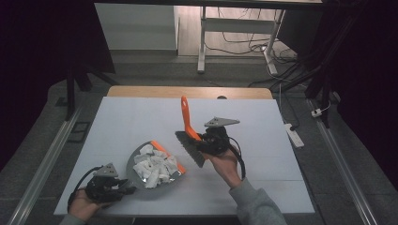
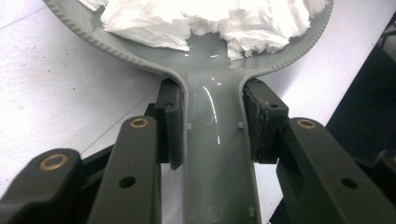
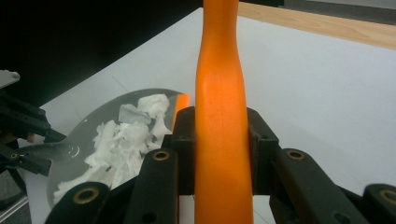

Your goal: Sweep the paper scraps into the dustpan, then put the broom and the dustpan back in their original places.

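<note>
Left gripper (image 1: 123, 186) sits low at about seven o'clock on the white table (image 1: 126, 117), and its jaws are pinched tight on the grey handle of the dustpan (image 1: 136, 176). In the left gripper view the pads (image 2: 169, 123) press both sides of that handle, with the pan opening out just beyond them at twelve o'clock.

The dustpan lies flat, a little toward seven o'clock from the table's middle, its orange lip (image 1: 168, 153) pointing to two o'clock. Inside it, a heap of white paper scraps (image 1: 154, 166), crumpled and piled across the pan floor.

Over to the right gripper (image 1: 206, 143), near the middle of the table: jaws clamped on the orange handle of the brush (image 1: 189, 136). The right gripper view shows the handle (image 3: 219, 130) squeezed between the two pads and running straight up to twelve o'clock. From above, the brush's dark bristle head (image 1: 191, 150) is just beside the pan's orange lip, at three o'clock from it, whether touching it I cannot tell. The handle tip angles away to twelve o'clock.
</note>
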Tool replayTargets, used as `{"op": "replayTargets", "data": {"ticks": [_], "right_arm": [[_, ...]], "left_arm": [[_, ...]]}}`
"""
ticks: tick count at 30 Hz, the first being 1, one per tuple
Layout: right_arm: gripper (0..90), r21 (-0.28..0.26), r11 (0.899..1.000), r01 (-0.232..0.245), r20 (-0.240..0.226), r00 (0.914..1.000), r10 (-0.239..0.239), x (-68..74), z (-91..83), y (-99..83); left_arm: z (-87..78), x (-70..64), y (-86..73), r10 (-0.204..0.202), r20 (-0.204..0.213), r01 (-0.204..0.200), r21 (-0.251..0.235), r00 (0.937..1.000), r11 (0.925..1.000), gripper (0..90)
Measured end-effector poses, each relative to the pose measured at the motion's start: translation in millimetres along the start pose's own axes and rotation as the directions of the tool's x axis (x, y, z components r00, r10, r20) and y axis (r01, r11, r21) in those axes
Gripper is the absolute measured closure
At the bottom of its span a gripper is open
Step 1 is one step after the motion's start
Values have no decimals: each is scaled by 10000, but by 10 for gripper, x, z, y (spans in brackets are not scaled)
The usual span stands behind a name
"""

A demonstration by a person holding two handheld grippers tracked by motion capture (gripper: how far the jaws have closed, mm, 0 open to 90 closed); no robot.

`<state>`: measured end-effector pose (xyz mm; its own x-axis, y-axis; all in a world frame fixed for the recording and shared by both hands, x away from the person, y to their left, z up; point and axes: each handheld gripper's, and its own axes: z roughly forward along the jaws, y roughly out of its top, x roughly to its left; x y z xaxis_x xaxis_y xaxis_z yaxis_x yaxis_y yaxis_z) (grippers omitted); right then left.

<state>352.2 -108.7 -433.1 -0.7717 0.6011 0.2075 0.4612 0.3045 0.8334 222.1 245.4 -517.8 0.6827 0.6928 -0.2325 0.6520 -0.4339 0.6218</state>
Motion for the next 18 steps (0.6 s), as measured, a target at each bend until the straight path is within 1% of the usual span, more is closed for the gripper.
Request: {"op": "replayTargets", "data": {"ticks": [4,5,8,11,14,16,18], "right_arm": [[702,-126,9998,-175,66,9998,176,-77,-121,-37],[702,-86,9999,-146,141,9998,147,-93,-153,-47],[702,-90,9998,-184,167,9997,186,-131,-230,-93],[701,-45,9996,-268,150,9995,268,-172,-302,-150],[701,-26,9990,-437,99,9990,437,-215,-362,-220],[701,-5,9983,-587,69,9983,587,-247,-407,-269],[701,41,9971,-754,98,9971,754,-275,-455,-323]], "left_arm": [[-13,5,7,-149,-148,147,-126,9998,9998,620],[-16,6,10,-190,-186,187,-147,9996,9997,620],[-22,8,21,-315,-329,307,-237,9990,9992,620],[-21,8,31,-553,-511,536,-356,9972,9979,621],[-23,15,46,-970,-730,935,-497,9926,9944,620],[-23,24,56,-1275,-872,1226,-594,9880,9907,620],[-17,28,68,-1570,-1065,1507,-651,9818,9864,620]]}}
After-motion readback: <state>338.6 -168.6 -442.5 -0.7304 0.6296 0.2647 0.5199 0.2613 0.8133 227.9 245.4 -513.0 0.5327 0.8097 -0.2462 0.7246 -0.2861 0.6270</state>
